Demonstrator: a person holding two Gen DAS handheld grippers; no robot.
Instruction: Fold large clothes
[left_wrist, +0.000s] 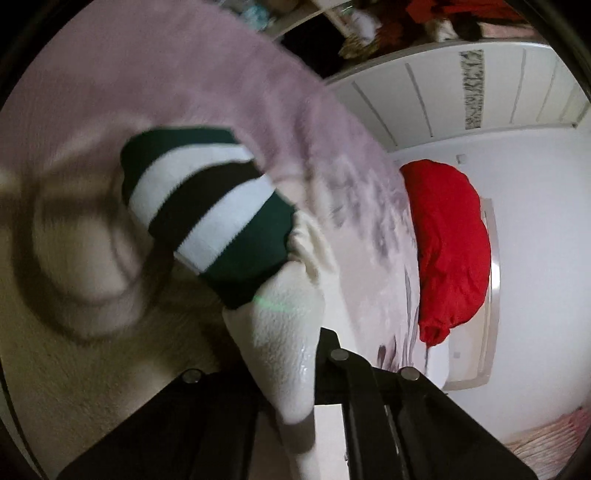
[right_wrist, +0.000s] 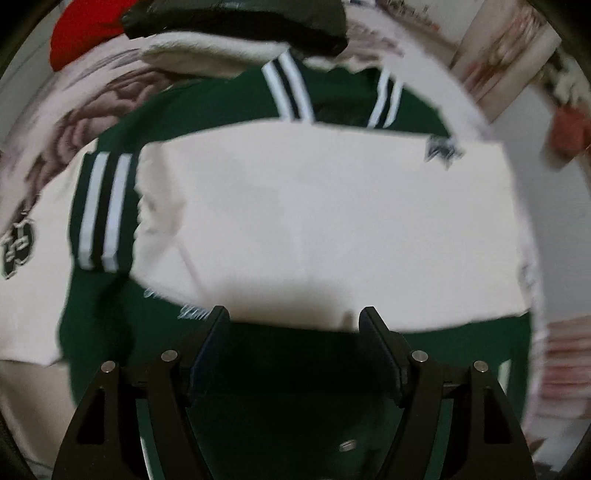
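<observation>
At lower centre of the left wrist view, the left gripper (left_wrist: 314, 369) is clamped tight on the jacket's cream sleeve (left_wrist: 284, 332), its striped cuff (left_wrist: 207, 206) trailing upper left, probably to carry it across. In the right wrist view, the jacket (right_wrist: 295, 369) lies spread below, a sleeve folded across mid-frame; the right gripper (right_wrist: 293, 321) hangs wide apart at bottom centre, holding nothing, likely ready for another grab.

Red pillow (left_wrist: 448, 247) near the bedspread (left_wrist: 147, 74) edge, floor (left_wrist: 535, 240) beyond.

Bright red bundled cloth (left_wrist: 447, 247) resting on the pale pink floral bedspread (left_wrist: 373, 221), beside a white panelled cupboard front (left_wrist: 443, 99).
</observation>
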